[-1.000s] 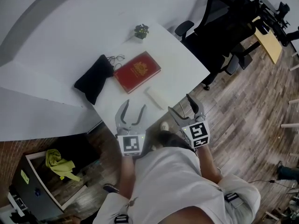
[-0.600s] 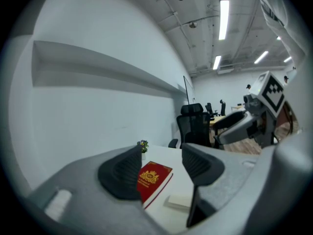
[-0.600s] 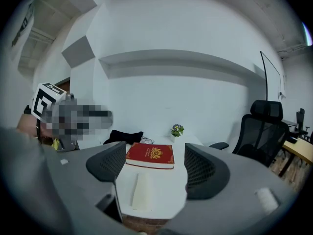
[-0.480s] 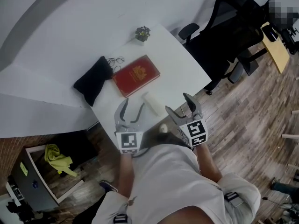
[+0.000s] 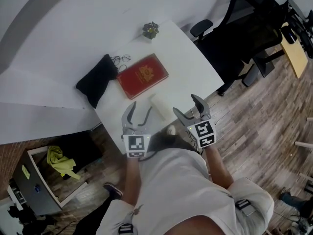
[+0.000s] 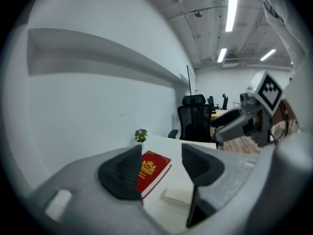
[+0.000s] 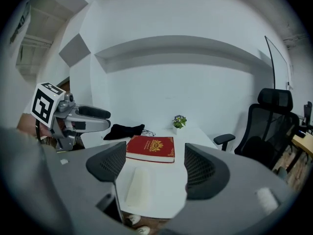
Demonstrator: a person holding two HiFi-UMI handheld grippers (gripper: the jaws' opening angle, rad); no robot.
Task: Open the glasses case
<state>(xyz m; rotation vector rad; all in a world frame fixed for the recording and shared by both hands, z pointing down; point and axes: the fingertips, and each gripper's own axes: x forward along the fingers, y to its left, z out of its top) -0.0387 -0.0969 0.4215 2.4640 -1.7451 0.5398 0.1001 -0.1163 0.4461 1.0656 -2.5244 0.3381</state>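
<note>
So the setup is a white table [image 5: 193, 67] pushed up against a plain white wall [image 5: 88, 9]. There's wood-plank floor [image 5: 264, 116] around it, and a bunch of black office chairs [image 5: 239, 28] off beyond the right gripper [image 5: 185, 104] on its outer side. Low down and back behind the left gripper [image 5: 141, 107] there's a yellow-green cloth [image 5: 59, 161] lying crumpled.

Both grippers hang over the near edge of the table, side by side, pointing across it. The glasses case [image 5: 159, 103] is a pale cream oblong, and it lies flat on the table right between the two sets of tips, touching neither. It looks closed. Further out past the jaws is a red book [image 5: 143, 75] with a gold crest. A black pouch [image 5: 97, 80] sits off to the left gripper's outer side with a pair of glasses [image 5: 119, 59] just beside it. At the far corner is a tiny potted plant [image 5: 150, 29].

The left gripper has its jaws spread apart with nothing in them. Its own view just shows the book and the case on the table through the gap. The right gripper is the same deal: jaws wide and pads bare. The case shows through the gap, lying nearer its left jaw.
</note>
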